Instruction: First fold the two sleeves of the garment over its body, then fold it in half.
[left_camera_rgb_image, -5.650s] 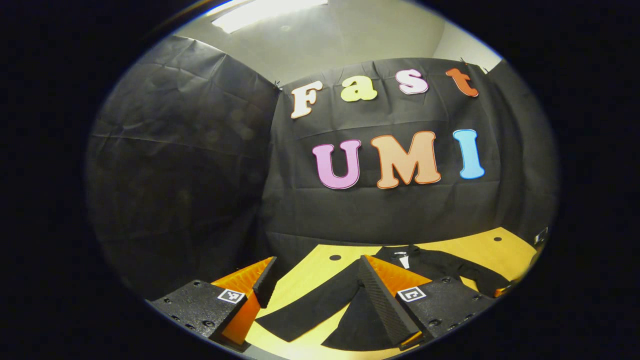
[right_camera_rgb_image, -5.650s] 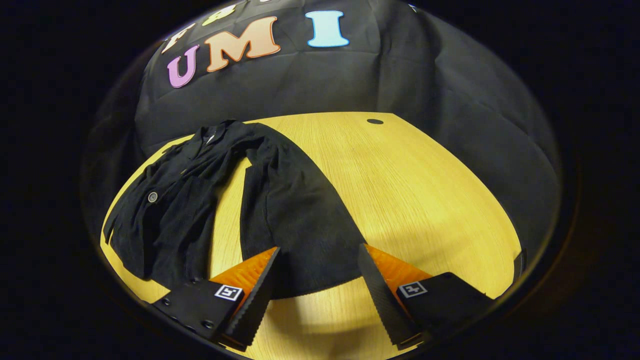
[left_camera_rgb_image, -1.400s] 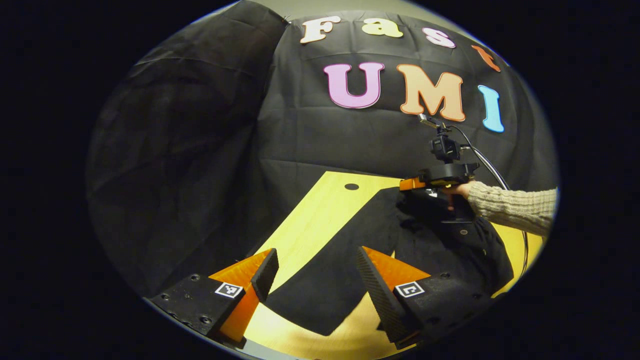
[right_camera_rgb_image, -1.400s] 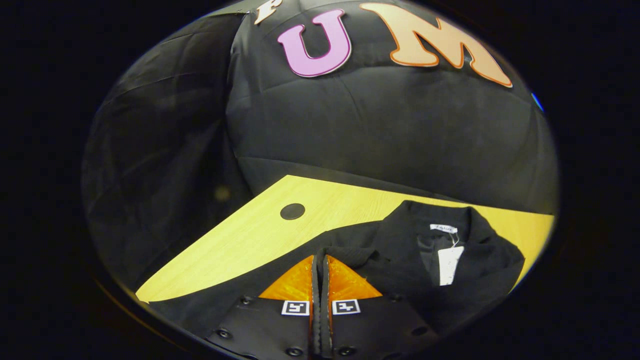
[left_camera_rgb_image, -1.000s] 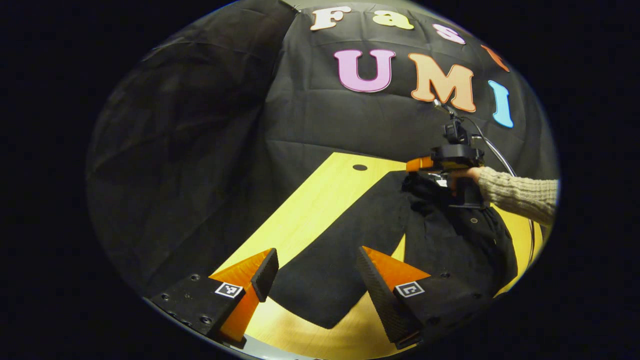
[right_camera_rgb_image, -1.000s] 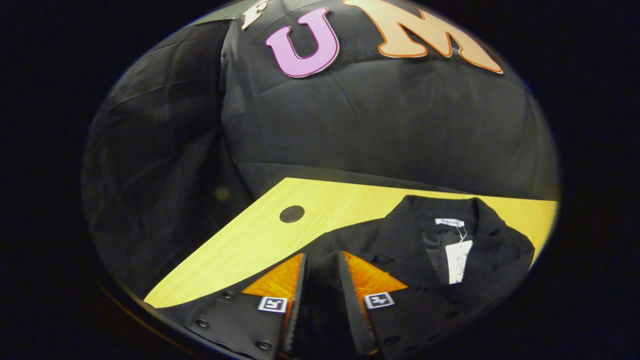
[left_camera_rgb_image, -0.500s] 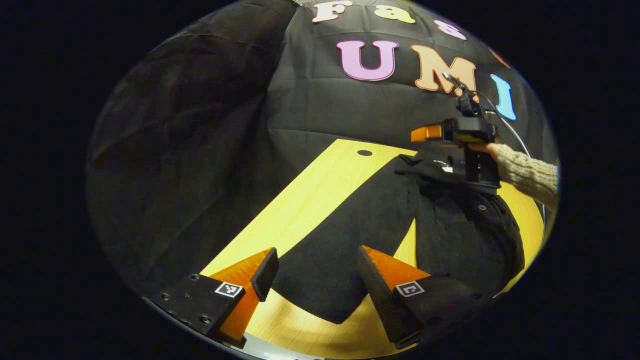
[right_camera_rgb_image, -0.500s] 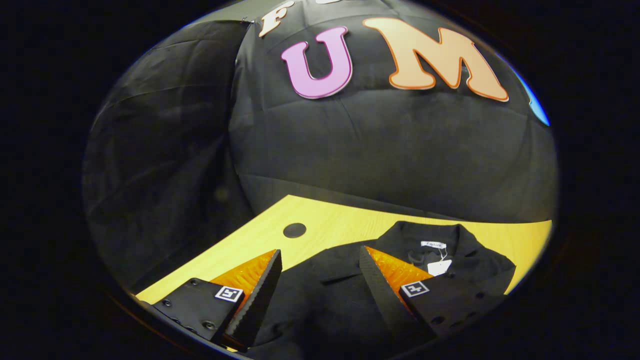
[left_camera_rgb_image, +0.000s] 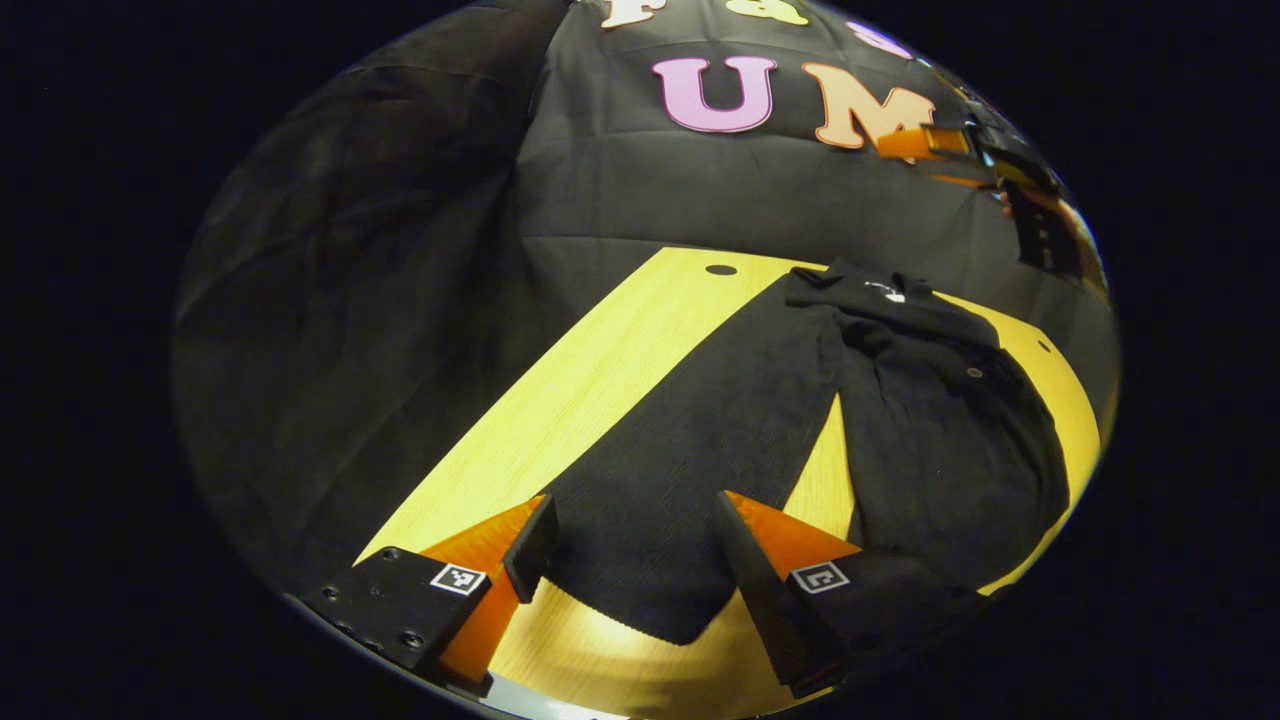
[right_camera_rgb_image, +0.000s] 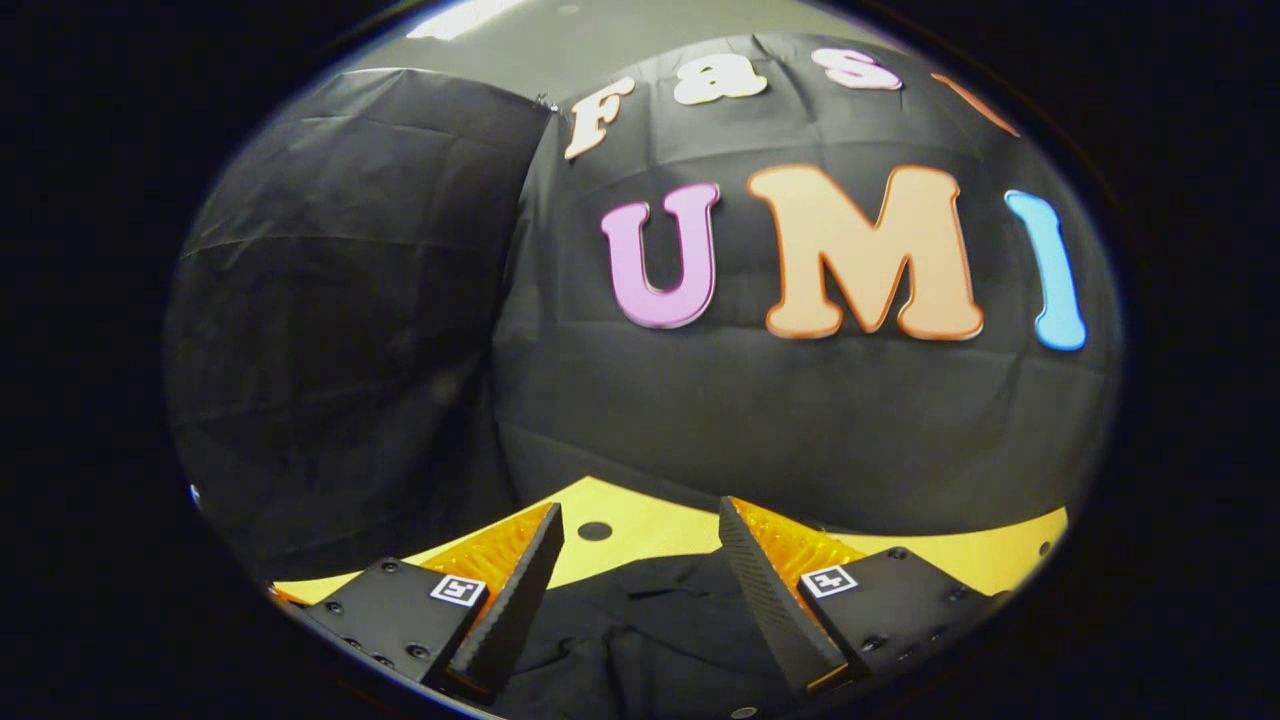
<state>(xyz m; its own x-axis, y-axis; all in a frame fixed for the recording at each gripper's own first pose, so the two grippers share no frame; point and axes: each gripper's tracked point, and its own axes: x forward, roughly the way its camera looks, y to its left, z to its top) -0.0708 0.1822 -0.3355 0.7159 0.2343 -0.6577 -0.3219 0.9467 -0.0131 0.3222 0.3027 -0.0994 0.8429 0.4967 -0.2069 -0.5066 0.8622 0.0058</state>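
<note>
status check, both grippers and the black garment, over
Left gripper open, low over the sleeve cuff. Right gripper open, above the black button-up garment on the yellow wooden table. Nothing in the way.

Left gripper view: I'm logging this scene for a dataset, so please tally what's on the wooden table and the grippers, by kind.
Garments: 1, a black garment on the table
Grippers: 2, left gripper, right gripper
Total: 3

Recording booth: black cloth wall (right_camera_rgb_image: 800, 430) behind wooden table (left_camera_rgb_image: 620, 360); grey ceiling with light panel (right_camera_rgb_image: 470, 18) above the wall.
</note>
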